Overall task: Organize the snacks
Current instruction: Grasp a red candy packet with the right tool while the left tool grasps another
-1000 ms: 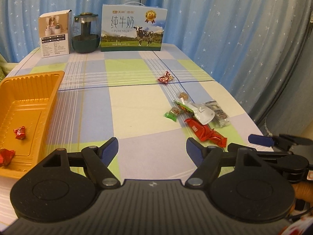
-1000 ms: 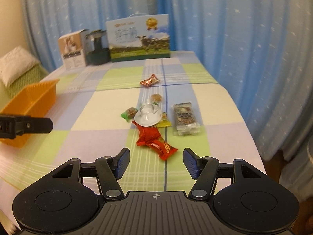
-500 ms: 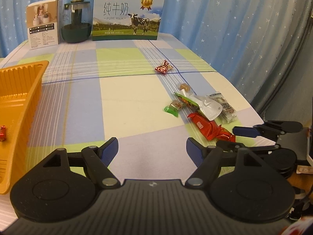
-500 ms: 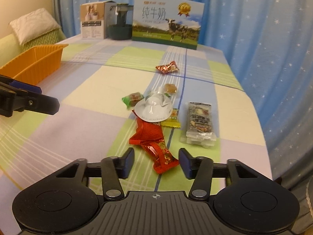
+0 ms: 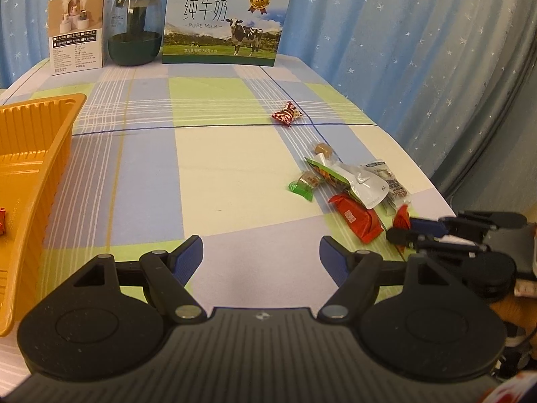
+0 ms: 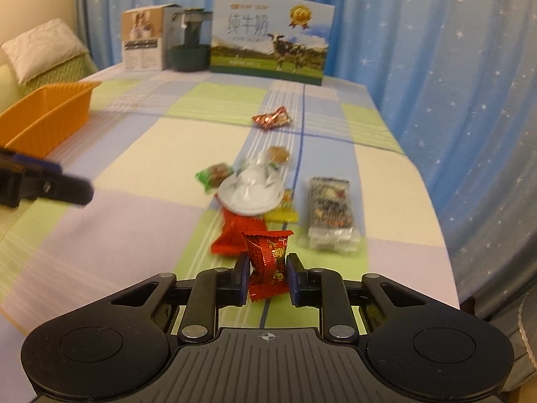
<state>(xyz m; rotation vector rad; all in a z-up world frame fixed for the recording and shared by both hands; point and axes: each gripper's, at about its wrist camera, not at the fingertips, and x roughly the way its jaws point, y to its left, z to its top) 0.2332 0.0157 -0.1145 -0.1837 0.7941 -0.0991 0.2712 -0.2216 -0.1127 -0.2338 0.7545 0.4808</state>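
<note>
We see blue star-patterned curtains (image 5: 402, 50) behind the worktop (image 5: 218, 174), which wears a checked pastel cloth; at left, blurred, perhaps a sofa with a white cushion (image 6: 40, 47).

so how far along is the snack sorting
Done: one red candy shows in the orange tray at the view's edge. In hand: the right gripper is closing on a red wrapped candy; the left gripper is open and empty. Left: the snack pile and a lone red-and-white candy on the table.
</note>
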